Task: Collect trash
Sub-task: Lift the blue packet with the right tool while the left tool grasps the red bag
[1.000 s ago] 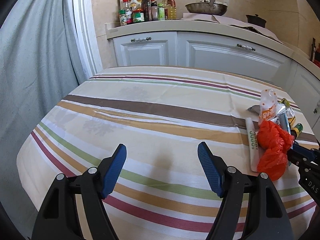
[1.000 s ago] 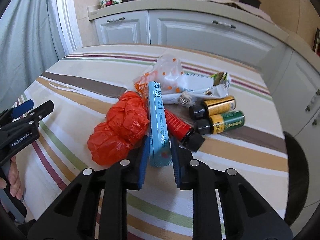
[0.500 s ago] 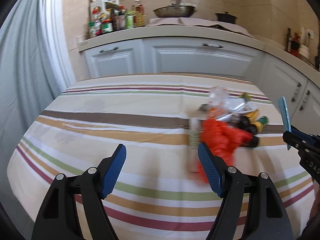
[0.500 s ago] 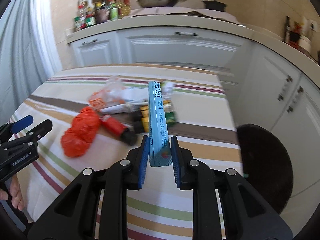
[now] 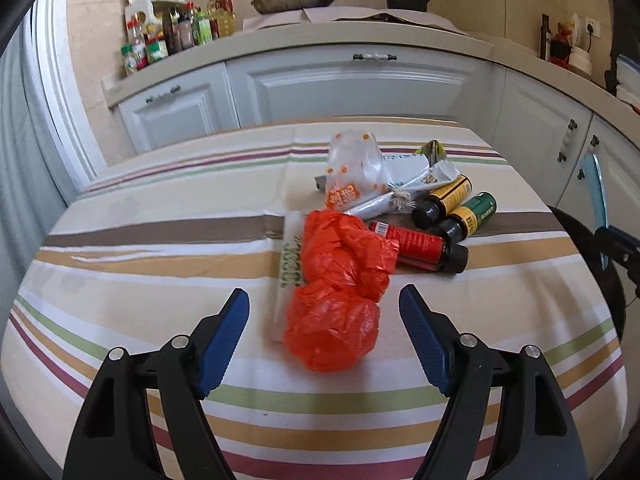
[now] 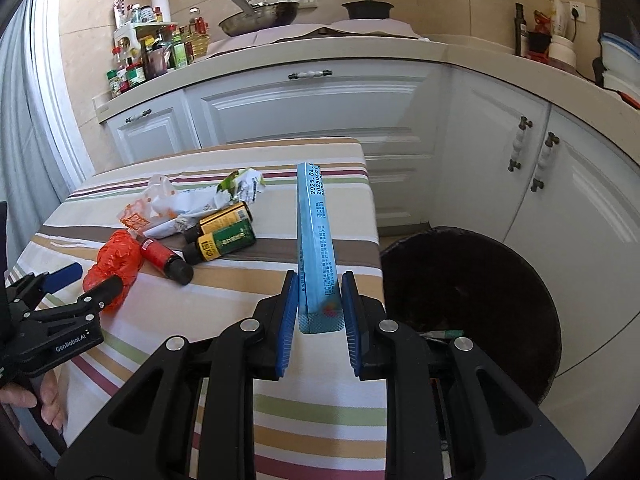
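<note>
Blue box in my grip

My right gripper (image 6: 316, 312) clenched the blue box (image 6: 314, 240) at frame centre; my left gripper (image 5: 324, 340) gaped, just narrowing, around the orange bag (image 5: 340, 292).

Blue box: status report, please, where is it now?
Right gripper shut on blue box, beside the dark bin. Left gripper open near orange bag. Nothing blocking.

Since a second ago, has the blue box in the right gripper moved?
Yes. The blue box, clamped in the right gripper, has left the trash pile and now sits at the table's edge, beside the dark bin.
</note>
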{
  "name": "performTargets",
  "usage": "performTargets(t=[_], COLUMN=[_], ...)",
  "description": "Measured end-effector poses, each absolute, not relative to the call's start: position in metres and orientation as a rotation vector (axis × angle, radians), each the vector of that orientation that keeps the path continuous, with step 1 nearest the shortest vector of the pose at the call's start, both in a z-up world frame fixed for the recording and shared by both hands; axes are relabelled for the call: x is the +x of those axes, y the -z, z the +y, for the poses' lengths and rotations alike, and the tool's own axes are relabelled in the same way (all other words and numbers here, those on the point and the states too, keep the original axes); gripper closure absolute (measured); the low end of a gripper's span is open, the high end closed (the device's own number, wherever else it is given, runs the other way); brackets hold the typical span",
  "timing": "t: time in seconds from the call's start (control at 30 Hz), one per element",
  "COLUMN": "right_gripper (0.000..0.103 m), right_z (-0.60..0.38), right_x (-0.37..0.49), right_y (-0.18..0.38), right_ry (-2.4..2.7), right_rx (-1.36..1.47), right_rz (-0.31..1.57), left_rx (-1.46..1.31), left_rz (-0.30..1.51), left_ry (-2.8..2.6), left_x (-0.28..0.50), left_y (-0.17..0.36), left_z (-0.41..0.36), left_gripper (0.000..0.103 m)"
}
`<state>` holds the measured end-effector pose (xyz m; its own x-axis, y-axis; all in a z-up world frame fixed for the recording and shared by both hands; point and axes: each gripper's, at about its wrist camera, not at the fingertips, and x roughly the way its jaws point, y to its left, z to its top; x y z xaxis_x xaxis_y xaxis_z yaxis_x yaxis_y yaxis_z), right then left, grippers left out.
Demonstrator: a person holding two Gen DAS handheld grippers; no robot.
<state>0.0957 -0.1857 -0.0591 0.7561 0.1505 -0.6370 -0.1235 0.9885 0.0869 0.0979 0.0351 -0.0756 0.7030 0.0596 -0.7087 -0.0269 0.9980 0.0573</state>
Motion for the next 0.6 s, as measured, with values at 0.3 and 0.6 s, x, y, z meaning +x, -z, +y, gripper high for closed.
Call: performTargets(t=[0.3,0.6], right_gripper=[0.081,0.081], right_z=[-0.192,-0.198], right_x=[0.093,0.086], right_y=[0.06,0.055], right_ry=[-0.141,-0.132], right_rx=[0.055,0.057], right_rz=[0.69,0.667], left_rx=[0.045,0.038], left_rz=[0.808,0.74], left_ry=[-0.025,-0.016], left_x=[0.096,0.08], left_y=[0.079,0.063], left_z=[0.032,0.026], left_gripper=[0.078,0.082])
